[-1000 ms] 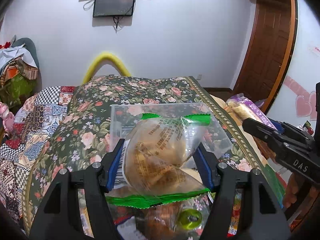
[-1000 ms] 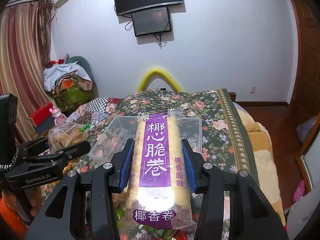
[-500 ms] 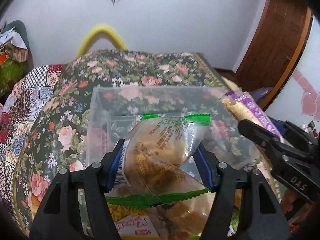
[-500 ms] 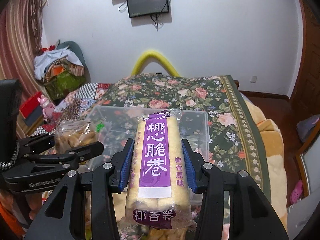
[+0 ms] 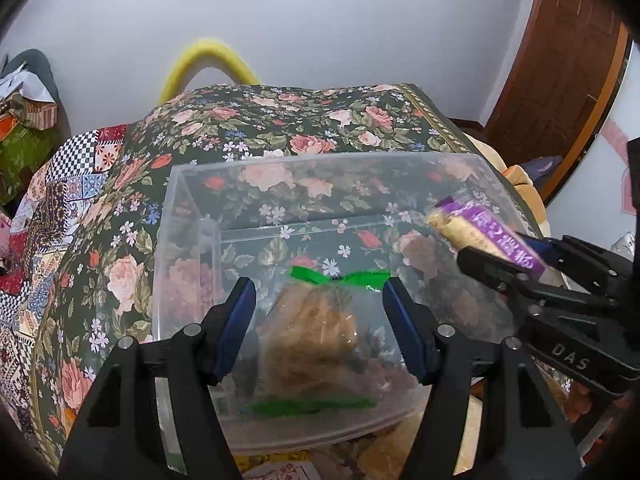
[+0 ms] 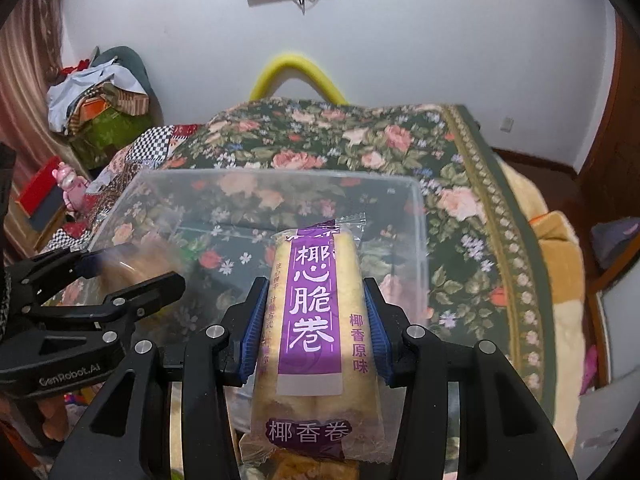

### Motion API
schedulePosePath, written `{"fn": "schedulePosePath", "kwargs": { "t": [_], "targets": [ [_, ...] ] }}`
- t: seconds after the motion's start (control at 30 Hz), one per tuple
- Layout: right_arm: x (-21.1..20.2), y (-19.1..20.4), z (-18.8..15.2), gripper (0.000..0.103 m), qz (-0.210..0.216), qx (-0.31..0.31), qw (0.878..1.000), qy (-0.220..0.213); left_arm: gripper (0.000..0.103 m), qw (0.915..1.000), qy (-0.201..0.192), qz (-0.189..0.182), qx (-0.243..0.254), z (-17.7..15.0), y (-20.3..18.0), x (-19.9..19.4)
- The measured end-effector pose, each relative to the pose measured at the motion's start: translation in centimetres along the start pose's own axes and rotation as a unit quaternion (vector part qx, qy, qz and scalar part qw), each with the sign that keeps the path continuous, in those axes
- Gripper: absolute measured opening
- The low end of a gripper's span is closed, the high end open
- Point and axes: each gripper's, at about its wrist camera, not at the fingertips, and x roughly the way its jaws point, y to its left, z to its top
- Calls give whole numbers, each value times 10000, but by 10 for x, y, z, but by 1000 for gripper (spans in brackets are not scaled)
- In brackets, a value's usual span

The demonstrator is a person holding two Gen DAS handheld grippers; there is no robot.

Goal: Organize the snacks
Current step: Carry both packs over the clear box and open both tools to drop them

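Observation:
A clear plastic box (image 5: pixel 320 156) stands on the flowered bedspread. My left gripper (image 5: pixel 318 308) is over the box's near left part, shut on a green-edged clear bag of brown biscuits (image 5: pixel 312 336), which looks hazy between the blue pads. My right gripper (image 6: pixel 316 308) is shut on a long purple-labelled pack of coconut rolls (image 6: pixel 314 320), whose far end reaches over the box (image 6: pixel 280 174) on its near right side. In the left wrist view, the right gripper (image 5: pixel 516 248) and the pack (image 5: pixel 472 224) are at the box's right wall.
The flowered bedspread (image 6: pixel 460 200) runs beyond and to the right of the box. More snack packs (image 6: pixel 316 468) lie under the grippers at the near edge. A yellow arch (image 5: pixel 208 64) stands at the far wall, with a heap of clothes (image 6: pixel 100 96) at the left.
Both grippers have moved forward and down, from short of the box to over its near side. Each still carries its snack. The biscuit bag now looks hazier and smaller.

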Motion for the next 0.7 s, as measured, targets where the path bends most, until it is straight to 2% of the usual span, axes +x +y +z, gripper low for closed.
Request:
{"fn": "schedulePosePath", "kwargs": {
  "t": [0.23, 0.33, 0.7],
  "targets": [
    [-7, 2, -1, 43, 12, -82, 10000, 14, 66, 9993, -212, 141, 262, 0, -7, -18],
    [-18, 4, -1, 47, 10, -93, 9999, -68, 66, 9992, -322, 100, 235, -2, -7, -31],
    [-85, 15, -18, 56, -118, -238, 9978, -606, 67, 9970, -755, -64, 127, -16, 9, -109]
  ]
}}
